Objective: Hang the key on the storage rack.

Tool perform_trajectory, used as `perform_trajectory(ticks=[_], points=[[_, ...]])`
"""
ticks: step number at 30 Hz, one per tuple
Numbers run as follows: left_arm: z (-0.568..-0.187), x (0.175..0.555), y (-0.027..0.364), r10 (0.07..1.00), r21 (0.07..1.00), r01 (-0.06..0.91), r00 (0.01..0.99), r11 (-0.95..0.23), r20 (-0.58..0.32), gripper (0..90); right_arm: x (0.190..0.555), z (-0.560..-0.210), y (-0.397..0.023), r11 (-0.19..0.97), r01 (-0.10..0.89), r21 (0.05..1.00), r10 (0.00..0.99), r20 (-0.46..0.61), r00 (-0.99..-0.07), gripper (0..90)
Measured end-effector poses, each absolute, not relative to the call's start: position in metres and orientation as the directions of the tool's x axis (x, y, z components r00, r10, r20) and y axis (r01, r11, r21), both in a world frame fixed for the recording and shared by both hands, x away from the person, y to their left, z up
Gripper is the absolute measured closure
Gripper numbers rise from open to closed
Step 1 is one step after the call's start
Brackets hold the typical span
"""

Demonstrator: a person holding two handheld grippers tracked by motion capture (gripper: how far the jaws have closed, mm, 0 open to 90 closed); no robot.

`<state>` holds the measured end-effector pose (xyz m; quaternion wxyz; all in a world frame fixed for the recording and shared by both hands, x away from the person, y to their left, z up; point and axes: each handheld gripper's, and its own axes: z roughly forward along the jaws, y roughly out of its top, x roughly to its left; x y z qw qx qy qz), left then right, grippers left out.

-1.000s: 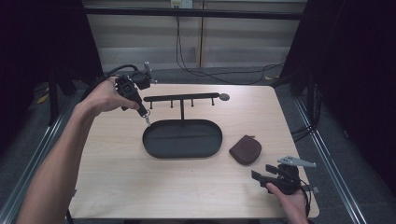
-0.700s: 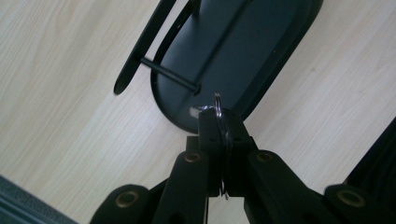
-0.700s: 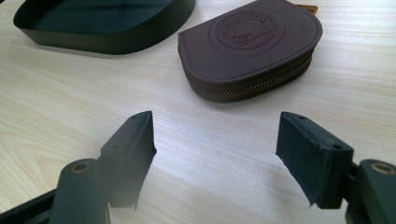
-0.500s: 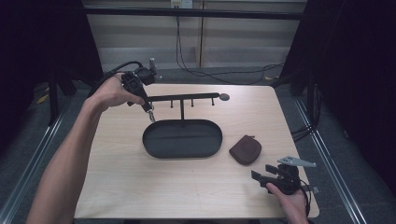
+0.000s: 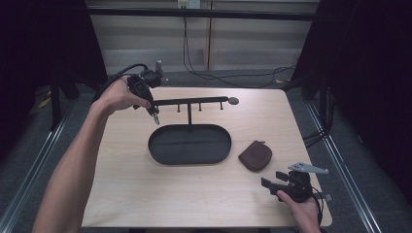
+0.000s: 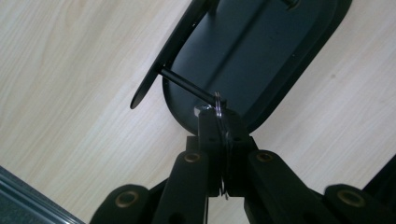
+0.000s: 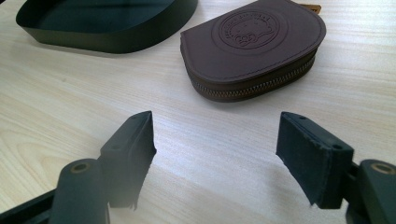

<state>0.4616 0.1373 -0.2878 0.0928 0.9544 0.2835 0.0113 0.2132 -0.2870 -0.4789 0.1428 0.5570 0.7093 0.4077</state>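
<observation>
here the left gripper point(image 5: 154, 116) has its jaws clamped on a key ring point(image 6: 218, 110) at the rack's point(image 5: 194, 101) left end; a poor angle could miss the peg point(image 6: 184, 85) and drop it. the right gripper point(image 5: 273, 180), jaws wide and empty, rests near the pouch point(image 5: 255, 155).

Pale wood table point(image 5: 145, 204) — grey floor point(image 5: 233, 77), dark surrounds

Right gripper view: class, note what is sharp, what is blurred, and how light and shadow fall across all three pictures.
Right gripper view: the brown zip pouch is sharp, the near left finger blurred. Left gripper view: the key ring and black stand tray are soft, with a faint sheen on the tray. High view: the wooden table is evenly lit, shadows soft, surroundings dark.
</observation>
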Motion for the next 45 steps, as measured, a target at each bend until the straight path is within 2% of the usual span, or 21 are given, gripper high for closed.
perform_trajectory(ticks=[9, 25, 29, 39, 45], points=[[-0.291, 0.464, 0.138, 0.574, 0.170, 0.567, 0.819, -0.806, -0.011, 87.8, 0.213, -0.479, -0.287, 0.052, 0.674, 0.737, 0.906, 0.249, -0.342, 27.6], [-0.293, 0.457, 0.157, 0.597, 0.245, 0.590, 0.800, -0.769, -0.052, 85.0, 0.216, -0.480, -0.285, 0.054, 0.678, 0.733, 0.906, 0.250, -0.341, 27.6], [-0.293, 0.451, 0.163, 0.599, 0.287, 0.587, 0.799, -0.757, -0.053, 80.2, 0.215, -0.479, -0.284, 0.057, 0.677, 0.734, 0.906, 0.247, -0.344, 27.6], [-0.302, 0.437, 0.185, 0.655, 0.405, 0.644, 0.744, -0.649, -0.133, 72.8, 0.214, -0.479, -0.285, 0.055, 0.677, 0.734, 0.905, 0.250, -0.344, 27.7], [-0.310, 0.428, 0.195, 0.676, 0.471, 0.654, 0.721, -0.592, -0.150, 60.6, 0.214, -0.479, -0.285, 0.053, 0.678, 0.733, 0.906, 0.250, -0.342, 27.7]])
